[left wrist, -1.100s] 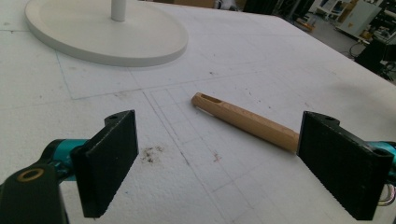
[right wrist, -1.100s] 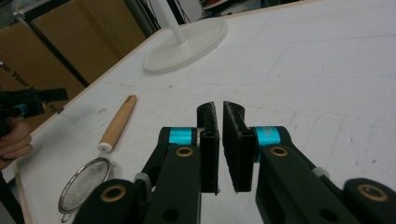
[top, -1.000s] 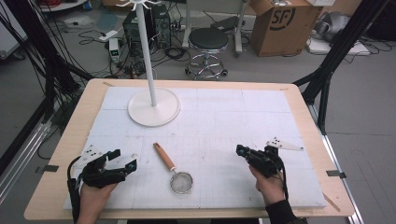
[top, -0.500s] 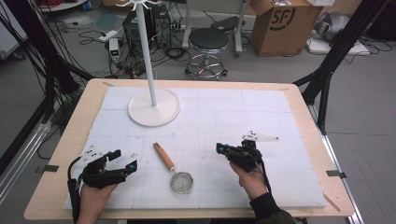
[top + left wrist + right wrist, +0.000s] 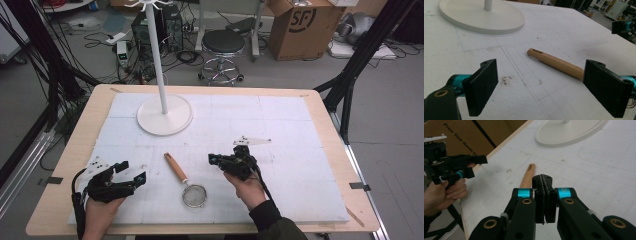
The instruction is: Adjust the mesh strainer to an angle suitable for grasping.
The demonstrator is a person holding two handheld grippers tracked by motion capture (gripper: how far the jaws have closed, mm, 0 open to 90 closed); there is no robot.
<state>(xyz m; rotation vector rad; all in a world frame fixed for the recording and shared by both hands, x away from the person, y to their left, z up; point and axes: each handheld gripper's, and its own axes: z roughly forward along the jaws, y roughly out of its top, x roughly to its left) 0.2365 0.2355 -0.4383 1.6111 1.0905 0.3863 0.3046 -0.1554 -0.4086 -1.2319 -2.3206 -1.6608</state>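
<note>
Near the front edge of the table (image 5: 330, 125), on its white foam mat (image 5: 280, 125): a small strainer (image 5: 186, 181), wooden handle (image 5: 176, 167) aimed toward eleven o'clock, round mesh bowl (image 5: 194, 195) at the five o'clock end, lying flat and untouched. At three o'clock of the handle, just beside it: right gripper (image 5: 216, 160), tips pointing toward nine o'clock, jaws pressed fully together with nothing between them, plain in the right gripper view (image 5: 545, 195), where the handle (image 5: 527, 178) runs away at twelve o'clock just past the tips. At nine o'clock of the strainer, apart from it: left gripper (image 5: 131, 174), held in a hand (image 5: 100, 210) low over the mat, jaws spread wide and empty. In the left gripper view, the two black pads (image 5: 485, 82) far apart, gripper (image 5: 540, 86) over bare foam, handle (image 5: 556, 62) slanting in at two o'clock and passing behind the right-hand pad. At twelve o'clock of the strainer, well apart: white stand (image 5: 161, 65) on its round base (image 5: 165, 116).
</note>
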